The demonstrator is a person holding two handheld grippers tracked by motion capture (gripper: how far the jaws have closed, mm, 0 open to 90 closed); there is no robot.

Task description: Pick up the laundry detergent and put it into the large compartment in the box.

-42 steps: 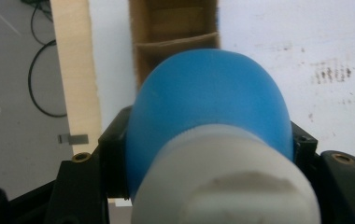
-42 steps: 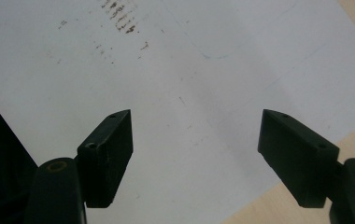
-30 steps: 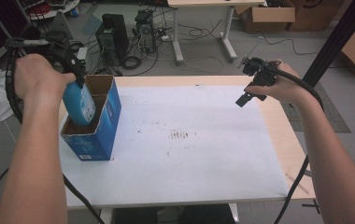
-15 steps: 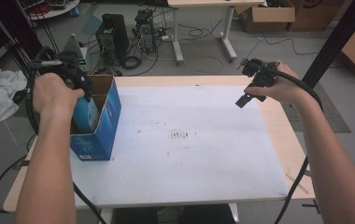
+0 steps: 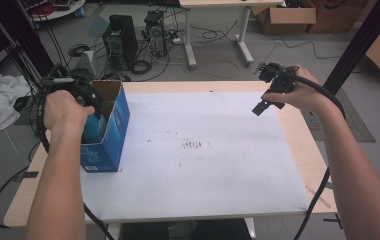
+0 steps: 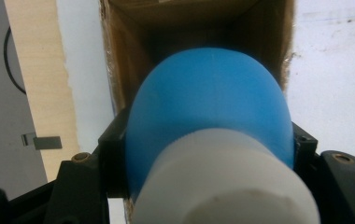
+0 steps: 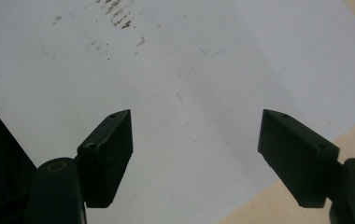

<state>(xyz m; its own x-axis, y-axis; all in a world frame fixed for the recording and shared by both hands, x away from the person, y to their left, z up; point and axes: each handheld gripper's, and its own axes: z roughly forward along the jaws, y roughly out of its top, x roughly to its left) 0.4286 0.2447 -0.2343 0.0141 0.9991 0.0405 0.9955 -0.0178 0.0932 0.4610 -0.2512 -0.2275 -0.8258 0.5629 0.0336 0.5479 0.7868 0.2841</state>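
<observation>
Left gripper (image 5: 90, 117) clamped on blue bottle (image 6: 208, 112) with white cap (image 6: 222, 182), bottle partly down inside open blue carton (image 5: 110, 132) at counter's (image 5: 218, 170) left edge. Not released; left: seat it, let go. Right gripper (image 7: 196, 149) wide open, empty, above counter.

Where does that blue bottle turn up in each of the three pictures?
High view: the blue bottle sits at the left, half sunk in the blue cardboard box, under the left hand.
Left gripper view: blue bottle in the centre, white cap nearest the camera, clamped between the black jaws, pointing into the box.
Right gripper view: not in this picture.
Shared landmark: the stained white table sheet.
</observation>
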